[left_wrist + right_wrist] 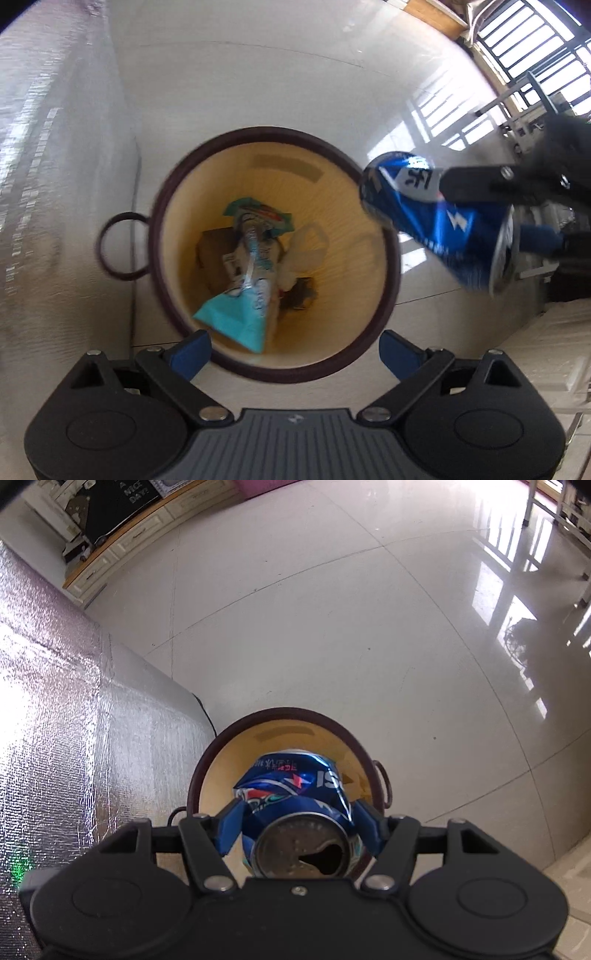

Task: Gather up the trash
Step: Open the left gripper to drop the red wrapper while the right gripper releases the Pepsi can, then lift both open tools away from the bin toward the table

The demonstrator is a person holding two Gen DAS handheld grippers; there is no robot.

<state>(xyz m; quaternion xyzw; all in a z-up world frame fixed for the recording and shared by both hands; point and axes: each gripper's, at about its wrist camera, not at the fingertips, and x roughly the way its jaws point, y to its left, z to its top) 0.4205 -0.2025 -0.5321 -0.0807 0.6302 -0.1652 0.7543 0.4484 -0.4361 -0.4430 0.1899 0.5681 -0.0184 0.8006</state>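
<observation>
A round bin [384, 236] with a dark brown rim and yellow inside stands on the floor; it also shows in the right wrist view [236, 760]. Inside lie a teal wrapper [243, 295], a white crumpled piece [306, 251] and brown scraps. My left gripper [295, 354] is open and empty just above the bin's near rim. My right gripper [295, 823] is shut on a crushed blue can [291, 790] and holds it over the bin's mouth. In the left wrist view the can [436, 218] hangs tilted at the bin's right rim.
A silver foil mat [55, 701] lies left of the bin. Glossy white floor tiles [332, 609] surround it. A low wooden cabinet [122, 550] stands at the far left, and window bars [524, 44] and furniture legs at the far right.
</observation>
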